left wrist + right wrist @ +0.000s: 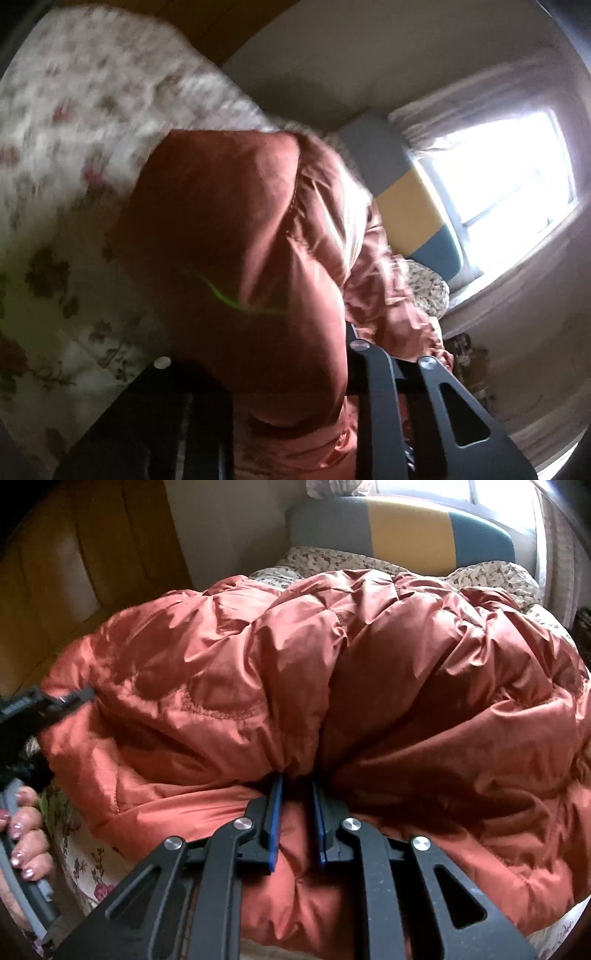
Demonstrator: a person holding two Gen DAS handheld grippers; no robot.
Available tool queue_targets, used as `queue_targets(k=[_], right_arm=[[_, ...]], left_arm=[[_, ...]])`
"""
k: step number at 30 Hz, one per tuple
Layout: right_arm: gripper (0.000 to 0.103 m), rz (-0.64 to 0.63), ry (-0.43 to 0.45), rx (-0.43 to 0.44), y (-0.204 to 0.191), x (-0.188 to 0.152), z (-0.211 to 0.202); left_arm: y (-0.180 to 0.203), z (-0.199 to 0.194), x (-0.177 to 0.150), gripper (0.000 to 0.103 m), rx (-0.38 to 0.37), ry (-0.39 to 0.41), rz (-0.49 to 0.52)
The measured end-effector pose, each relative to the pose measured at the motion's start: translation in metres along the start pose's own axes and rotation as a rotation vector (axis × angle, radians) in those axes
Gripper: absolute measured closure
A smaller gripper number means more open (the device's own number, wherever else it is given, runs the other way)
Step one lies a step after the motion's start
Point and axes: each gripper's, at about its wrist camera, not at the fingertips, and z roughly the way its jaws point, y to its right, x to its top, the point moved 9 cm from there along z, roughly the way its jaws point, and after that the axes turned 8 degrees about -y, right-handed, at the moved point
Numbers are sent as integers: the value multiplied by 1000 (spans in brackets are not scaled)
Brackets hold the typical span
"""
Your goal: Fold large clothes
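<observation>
A large rust-orange puffer jacket (314,672) lies bunched on a floral bedspread (85,867). My right gripper (297,786) is shut on a fold of the jacket at its near edge, blue pads pinching the fabric. My left gripper (74,696) shows at the far left of the right wrist view, gripping the jacket's left edge. In the left wrist view the jacket (236,236) fills the middle and covers the left gripper's fingertips; the image is blurred by motion.
The bedspread (62,155) spreads to the left. A grey, yellow and teal headboard (406,528) stands at the far end of the bed under a bright window (502,173). A wooden wardrobe (74,572) is at the left. A person's hand (26,842) holds the left gripper's handle.
</observation>
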Motion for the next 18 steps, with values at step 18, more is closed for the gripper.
queue_targets(k=[18], right_arm=[[63, 181, 180, -214, 90, 4, -106]], left_arm=[[159, -37, -26, 85, 28, 188, 557]])
